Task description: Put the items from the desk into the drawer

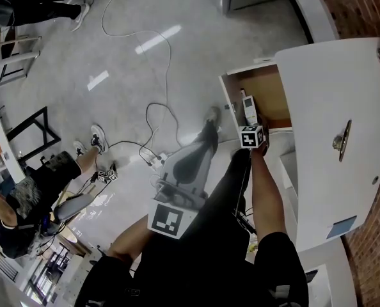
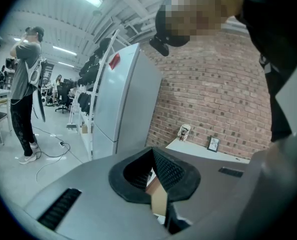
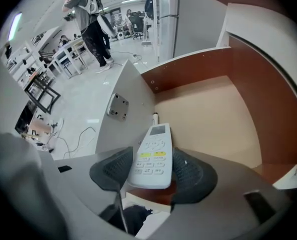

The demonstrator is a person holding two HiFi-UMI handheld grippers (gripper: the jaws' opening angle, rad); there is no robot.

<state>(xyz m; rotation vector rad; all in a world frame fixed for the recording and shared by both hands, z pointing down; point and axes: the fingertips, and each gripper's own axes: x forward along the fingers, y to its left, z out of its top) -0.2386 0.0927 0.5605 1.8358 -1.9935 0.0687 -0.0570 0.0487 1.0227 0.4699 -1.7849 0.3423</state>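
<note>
Right gripper clamps a white remote across its button end. Both pads are pressed to the remote's long sides. The long axis runs straight out along the jaws, display end leading.

- Remote hangs over the open drawer, just inside the drawer's front panel. I cannot tell whether its tip touches the drawer floor.
- In the head view the remote lies within the drawer outline, with the right gripper at the drawer's near edge.
- The drawer floor that shows ahead of the remote is bare wood, and nothing stands in the way of a set-down. Judgement: the move needs only lowering, then letting go.

Left gripper has its jaws drawn together on nothing. It sits outside the drawer on the front-panel side, near but not involved.

The desk is on the far side of the drawer from the left gripper. A brass-coloured object lies on it, well apart from both grippers.
</note>
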